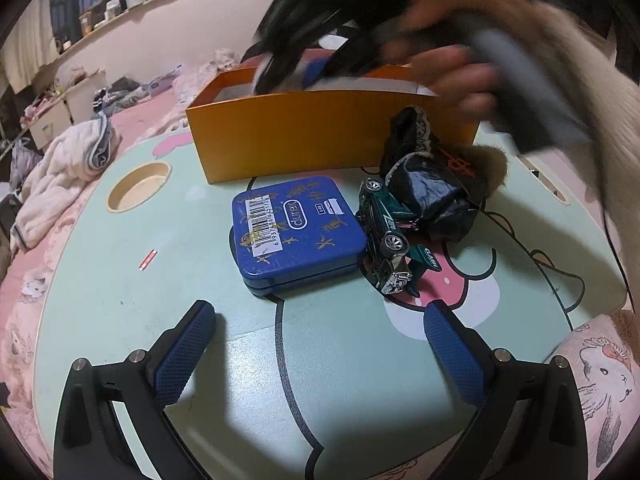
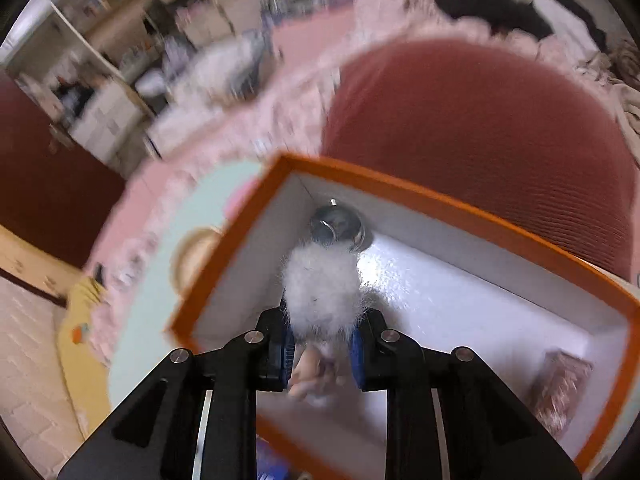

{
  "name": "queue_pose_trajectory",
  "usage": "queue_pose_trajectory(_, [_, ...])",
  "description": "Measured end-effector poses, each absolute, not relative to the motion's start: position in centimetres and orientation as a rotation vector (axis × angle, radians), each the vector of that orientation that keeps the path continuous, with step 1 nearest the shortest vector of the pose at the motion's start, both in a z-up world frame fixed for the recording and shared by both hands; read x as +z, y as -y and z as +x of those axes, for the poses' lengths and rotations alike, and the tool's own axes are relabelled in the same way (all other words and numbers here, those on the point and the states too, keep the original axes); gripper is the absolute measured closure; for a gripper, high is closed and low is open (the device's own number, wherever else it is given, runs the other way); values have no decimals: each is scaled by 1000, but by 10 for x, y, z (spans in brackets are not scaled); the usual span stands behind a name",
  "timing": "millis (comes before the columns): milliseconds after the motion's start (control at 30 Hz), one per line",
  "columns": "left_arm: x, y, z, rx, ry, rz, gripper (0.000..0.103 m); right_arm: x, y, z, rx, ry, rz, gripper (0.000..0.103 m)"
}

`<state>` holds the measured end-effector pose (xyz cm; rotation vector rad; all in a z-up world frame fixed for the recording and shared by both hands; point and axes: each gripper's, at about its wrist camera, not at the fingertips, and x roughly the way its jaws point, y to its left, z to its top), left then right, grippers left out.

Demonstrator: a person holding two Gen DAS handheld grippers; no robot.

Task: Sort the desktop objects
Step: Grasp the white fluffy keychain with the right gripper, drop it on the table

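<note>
My right gripper (image 2: 322,320) is shut on a white fluffy pom-pom (image 2: 320,284) and holds it over the orange box (image 2: 440,196) with its white inside. A shiny round metal piece (image 2: 338,226) sits just beyond the fluff, near the box's far corner. In the left wrist view the right gripper (image 1: 288,60) is a dark blur above the orange box (image 1: 300,136), with a hand (image 1: 452,60) behind it. My left gripper (image 1: 320,320) hangs open over the table, nothing between its blue pads (image 1: 184,356). Ahead lie a blue tin (image 1: 298,232), a green toy car (image 1: 386,232) and a black pouch (image 1: 432,196).
A pink patterned object (image 2: 560,392) lies in the box's near right corner. The mint-green table (image 1: 120,280) has a round cup recess (image 1: 138,186) at the left. Pink bedding and piled clothes (image 1: 68,168) surround it. A red cushion (image 2: 480,120) lies behind the box.
</note>
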<state>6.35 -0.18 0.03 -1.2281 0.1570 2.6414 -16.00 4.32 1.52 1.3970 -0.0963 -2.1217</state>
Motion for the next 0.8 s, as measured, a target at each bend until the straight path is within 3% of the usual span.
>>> queue_pose_trajectory(200, [0,2,64,2643,-156,-1227,0,61,-110,-80,-2156,259,1158,79])
queue_pose_trajectory(433, [0,2,65,2643,-156,-1227,0,36,-139,-22,-2258,219,1175,75])
queue_pose_trajectory(500, [1,3,64,2646,-154,-1229,0,33,-138,-14,-2340,189,1147,66])
queue_pose_trajectory(567, [1,5,63,2655,-146,-1232,0,37,-141,1,-2433,149,1085,50])
queue_pose_trajectory(600, [2,7,62,2658,-136,-1232,0,37,-140,10,-2464,132,1049,35])
queue_pose_trajectory(633, [2,9,63,2656,-121,-1229,0,38,-143,19,-2488,118,1018,30])
queue_pose_trajectory(800, [13,34,55,2643,83,-1216,0,17,-164,47,-2548,61,1041,30])
